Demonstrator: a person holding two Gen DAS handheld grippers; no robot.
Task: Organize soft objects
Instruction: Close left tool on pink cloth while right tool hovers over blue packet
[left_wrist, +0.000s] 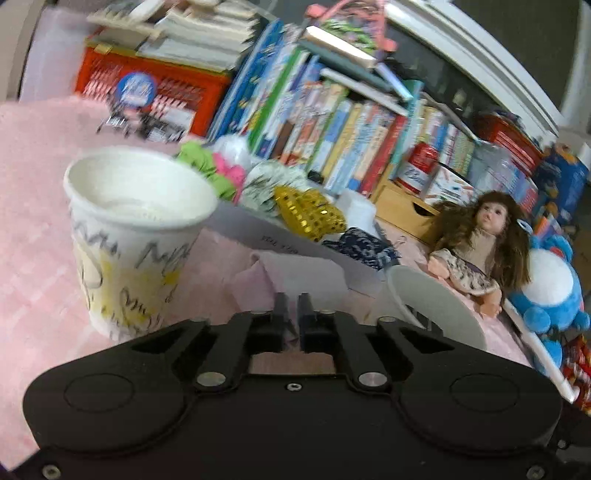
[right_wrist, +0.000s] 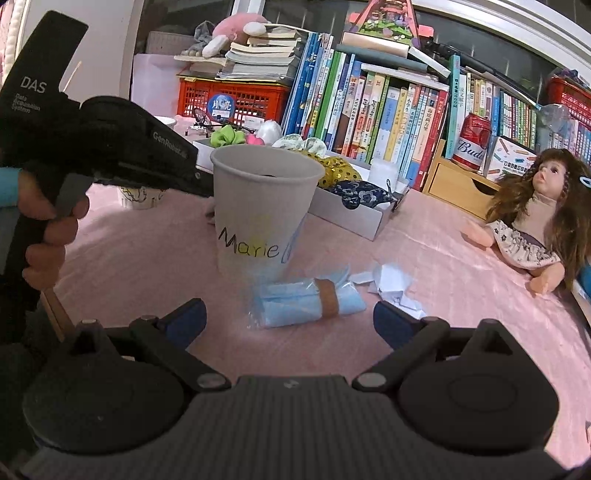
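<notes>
A blue soft packet (right_wrist: 306, 302) in clear wrap with a brown band lies on the pink cloth, in front of the paper cup marked "Marie" (right_wrist: 266, 206). My right gripper (right_wrist: 290, 319) is open, one fingertip on each side of the packet and not touching it. My left gripper (left_wrist: 291, 301) has its fingers nearly together at a pale pink fold of cloth (left_wrist: 266, 273); I cannot tell whether it is pinched. A white box (left_wrist: 280, 232) beyond holds green (left_wrist: 201, 162), gold (left_wrist: 310, 210) and navy (left_wrist: 365, 243) scrunchies.
A scribbled paper cup (left_wrist: 140, 221) stands left of the left gripper. Crumpled white paper (right_wrist: 391, 288) lies right of the packet. A doll (right_wrist: 532, 221) and a blue plush (left_wrist: 550, 288) lie at the right. Books, a red crate (right_wrist: 236, 96) and a can (right_wrist: 474, 140) line the back.
</notes>
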